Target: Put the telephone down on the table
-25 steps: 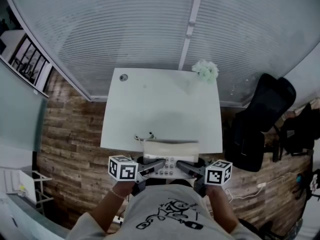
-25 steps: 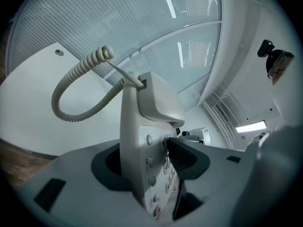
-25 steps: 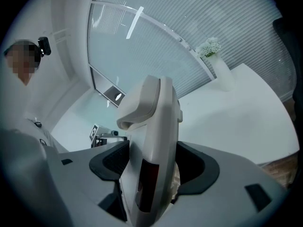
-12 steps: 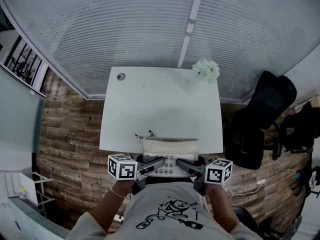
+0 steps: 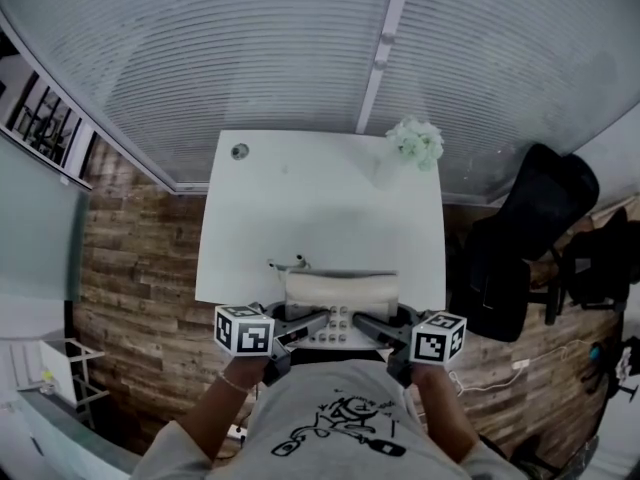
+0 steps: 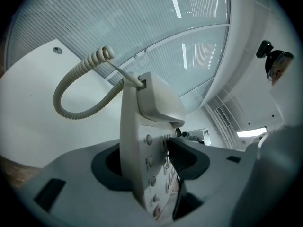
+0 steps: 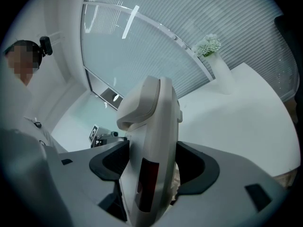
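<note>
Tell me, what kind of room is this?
Probably an office: there's a white desk, a phone with buttons and a curly cord, and a black chair beside the desk.

Light: cool, diffuse, even. Head view moderately bright; one faint soft shadow on the counter (image 5: 325,233). Heavy fisheye bowing at the edges in all views. Both gripper views vignette to black at the corners. Ceiling light (image 6: 251,133) blown out; streak reflections on the glass wall (image 6: 180,13). Nearest foreground soft, slightly blurred.
</note>
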Tool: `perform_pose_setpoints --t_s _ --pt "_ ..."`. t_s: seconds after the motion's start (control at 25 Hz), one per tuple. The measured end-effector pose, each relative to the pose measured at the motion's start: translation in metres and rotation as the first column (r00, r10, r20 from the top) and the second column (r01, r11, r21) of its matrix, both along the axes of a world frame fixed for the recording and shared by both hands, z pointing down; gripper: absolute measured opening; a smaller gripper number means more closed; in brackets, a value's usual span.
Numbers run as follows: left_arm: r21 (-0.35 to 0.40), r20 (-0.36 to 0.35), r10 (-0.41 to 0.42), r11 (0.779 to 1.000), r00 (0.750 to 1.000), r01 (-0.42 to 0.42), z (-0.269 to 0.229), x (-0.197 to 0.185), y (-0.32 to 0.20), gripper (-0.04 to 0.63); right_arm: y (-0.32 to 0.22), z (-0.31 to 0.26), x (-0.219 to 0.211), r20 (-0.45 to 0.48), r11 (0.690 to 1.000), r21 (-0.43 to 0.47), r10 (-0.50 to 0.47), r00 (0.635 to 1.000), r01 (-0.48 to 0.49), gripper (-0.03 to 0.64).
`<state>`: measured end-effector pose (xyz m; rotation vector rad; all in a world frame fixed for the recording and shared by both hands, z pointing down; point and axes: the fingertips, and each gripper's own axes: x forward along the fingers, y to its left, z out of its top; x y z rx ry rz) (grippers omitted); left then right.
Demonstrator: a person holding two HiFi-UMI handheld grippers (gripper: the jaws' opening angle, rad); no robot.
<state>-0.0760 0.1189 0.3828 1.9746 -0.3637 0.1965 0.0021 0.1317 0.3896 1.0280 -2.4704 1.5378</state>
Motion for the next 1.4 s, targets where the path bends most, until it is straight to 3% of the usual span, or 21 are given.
perform_pose_setpoints --t_s 0.24,0.44,0.6,0.8,1.4 --pt "0.008 0.036 -0.005 1.000 0.999 0.004 0.016 0.005 -0.018 0.225 -0.017 0.003 0.011 0.013 1.000 -0.007 -0.008 1.000 0.008 0.314" --pt "-0.012 0.017 -0.028 1.000 0.999 0.029 0.008 0.025 -0.038 0.227 -0.037 0.007 0.026 0.019 1.000 -0.008 -0.016 1.000 0.017 0.314" --pt "0.009 0.059 -0.009 1.000 0.998 0.008 0.023 0.028 -0.047 0.227 -0.050 0.006 0.036 0.025 1.000 -0.009 -0.017 1.000 0.018 0.314" --pt "-0.017 0.032 -0.024 1.000 0.999 0.024 0.001 0.054 -0.067 0.227 -0.069 0.004 0.053 0.030 1.000 -0.017 -0.024 0.999 0.024 0.314" --pt "-0.039 0.044 -0.054 0.998 0.998 0.056 0.007 0.093 -0.098 0.227 -0.101 0.011 0.093 0.039 0.998 -0.037 -0.055 0.998 0.056 0.314"
